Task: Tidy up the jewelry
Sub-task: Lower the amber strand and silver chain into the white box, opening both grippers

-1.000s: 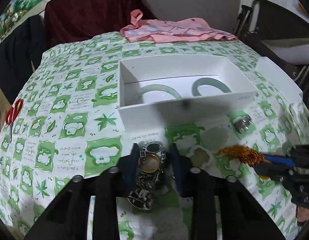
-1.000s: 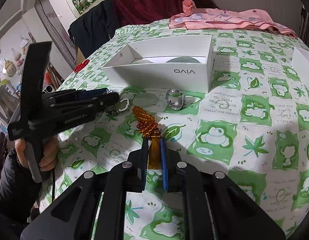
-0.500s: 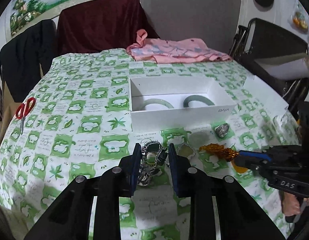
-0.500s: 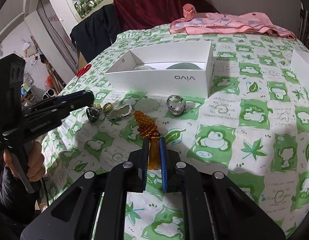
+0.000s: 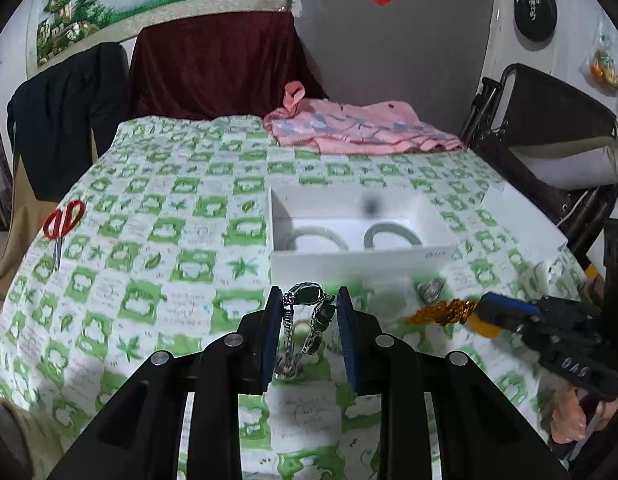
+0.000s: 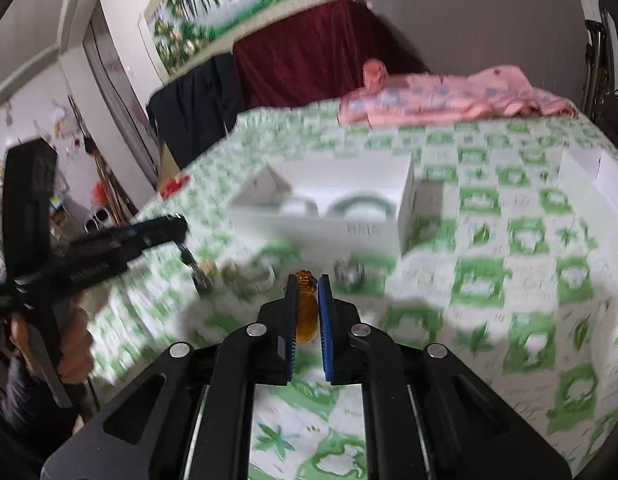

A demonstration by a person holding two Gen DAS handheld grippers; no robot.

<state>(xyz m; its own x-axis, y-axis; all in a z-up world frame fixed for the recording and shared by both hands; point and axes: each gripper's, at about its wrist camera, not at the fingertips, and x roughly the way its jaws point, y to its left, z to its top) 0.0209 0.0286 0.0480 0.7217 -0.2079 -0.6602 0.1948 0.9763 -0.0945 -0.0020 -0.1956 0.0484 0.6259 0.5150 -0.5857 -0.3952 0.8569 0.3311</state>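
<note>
Left wrist view: my left gripper (image 5: 308, 304) is clamped on a silver chain bracelet (image 5: 305, 320) with dark stones, which hangs between the pads above the near edge of the table (image 5: 149, 240). The white box (image 5: 361, 256) sits mid-table with two green bangles (image 5: 393, 234) inside. A silver ring (image 5: 431, 290) lies just in front of the box. Red scissors (image 5: 63, 224) lie at the left edge.

Right wrist view, blurred: my right gripper (image 6: 307, 292) has its fingers pressed together on an amber bead strand (image 6: 306, 308). The strand is clear of the cloth. A pink cloth (image 6: 449, 96) lies at the far edge.
</note>
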